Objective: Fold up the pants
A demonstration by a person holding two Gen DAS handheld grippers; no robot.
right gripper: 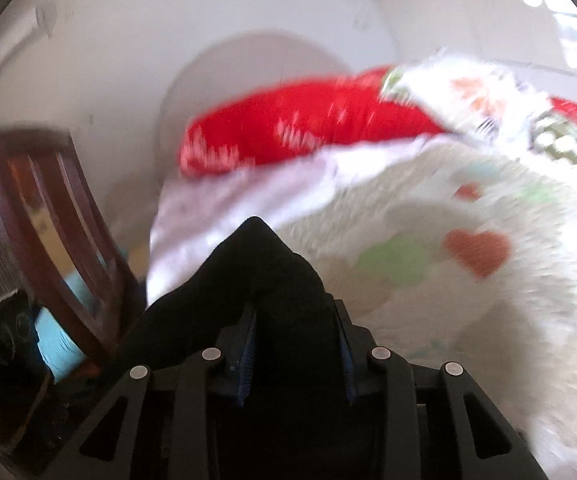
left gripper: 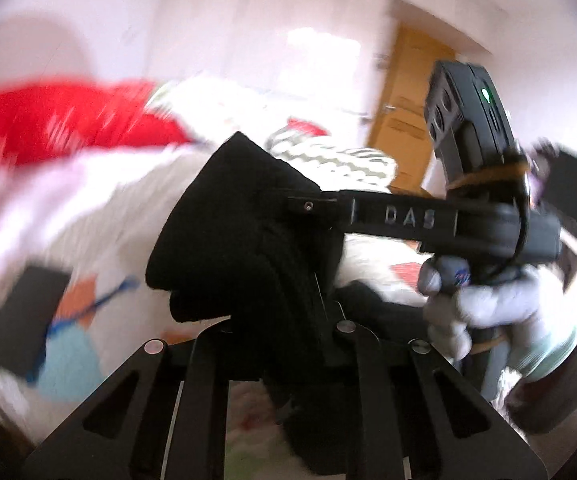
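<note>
Pants (left gripper: 248, 232): black fabric, bunched and lifted clear of the bed (left gripper: 100, 208), gripped by both tools at once.

Left gripper (left gripper: 272, 320): fingers closed tight on a thick fold of the pants; cloth spills over and between them, hiding the tips. Fabric rises to a peak in front of the camera.

Right gripper (right gripper: 294, 312): fingers (right gripper: 248, 340) pressed against a wad of the same pants (right gripper: 264, 268), held between them, blue pad edges visible on either side of the cloth. In the left wrist view this tool (left gripper: 400, 216) reaches in from the right, its finger meeting the pants just beside the left gripper's hold; lettering "DAS" shows on its side. Gloved hand (left gripper: 472, 296) wraps its handle, camera unit (left gripper: 472, 120) mounted above.

Bedding: white quilt (right gripper: 448, 260) with red heart and green patches, beneath and beyond the pants. Red cushion (right gripper: 300, 124) at the far side of the bed, against the white wall. Zigzag-patterned pillow (left gripper: 340, 160) behind the pants in the left view.

Surroundings: wooden door (left gripper: 404, 112) at right rear; dark wooden chair frame (right gripper: 48, 220) beside the bed at left; dark flat rectangle (left gripper: 24, 320) lying on the quilt at left. Both views blurred.
</note>
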